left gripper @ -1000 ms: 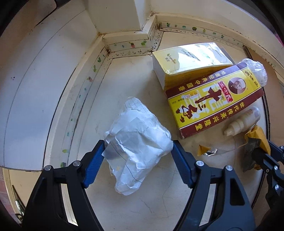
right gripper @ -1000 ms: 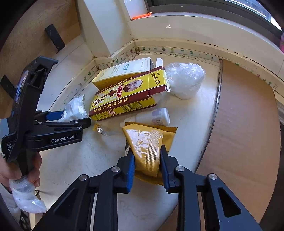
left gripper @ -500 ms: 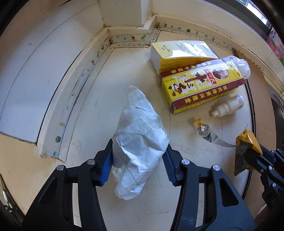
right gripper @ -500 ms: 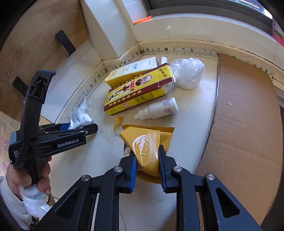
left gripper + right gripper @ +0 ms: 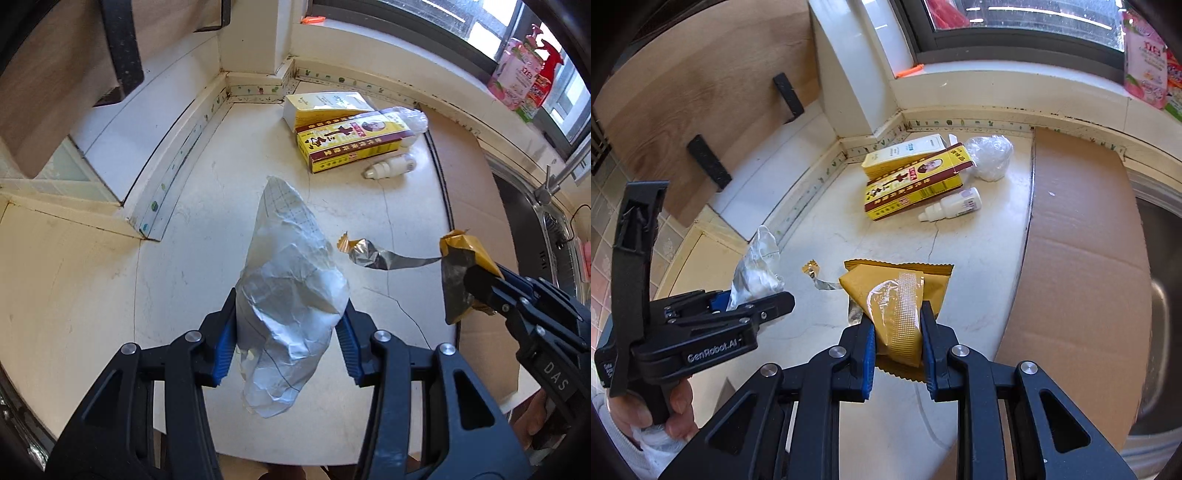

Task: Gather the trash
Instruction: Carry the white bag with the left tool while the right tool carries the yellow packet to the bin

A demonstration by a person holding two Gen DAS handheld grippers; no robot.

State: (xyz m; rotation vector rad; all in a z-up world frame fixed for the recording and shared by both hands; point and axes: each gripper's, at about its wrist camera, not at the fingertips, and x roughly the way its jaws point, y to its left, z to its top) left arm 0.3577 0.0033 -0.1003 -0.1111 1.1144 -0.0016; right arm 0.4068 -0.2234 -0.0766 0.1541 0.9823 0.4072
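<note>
My left gripper (image 5: 288, 332) holds a crumpled white paper (image 5: 291, 295) above the cream counter (image 5: 184, 288); its blue pads press both sides and the jaws are still closing. The right wrist view shows that left gripper (image 5: 750, 299) and the paper (image 5: 755, 269) at lower left. My right gripper (image 5: 897, 332) is shut on a yellow snack wrapper (image 5: 897, 291), also lifted. A torn foil strip (image 5: 373, 256) trails from the wrapper toward the left. In the left wrist view, the right gripper (image 5: 476, 280) enters from the right.
Near the back corner lie two yellow boxes (image 5: 351, 142), a small white bottle (image 5: 391, 168) and a clear plastic bag (image 5: 410, 118). A flat cardboard sheet (image 5: 1082, 258) covers the counter's right side, with a steel sink (image 5: 546, 229) beyond. Bottles (image 5: 524, 70) stand on the window sill.
The left jaws closed onto the crumpled paper. Both grippers then rose and pulled back from the corner with their loads, and the foil strip came up with the wrapper.
</note>
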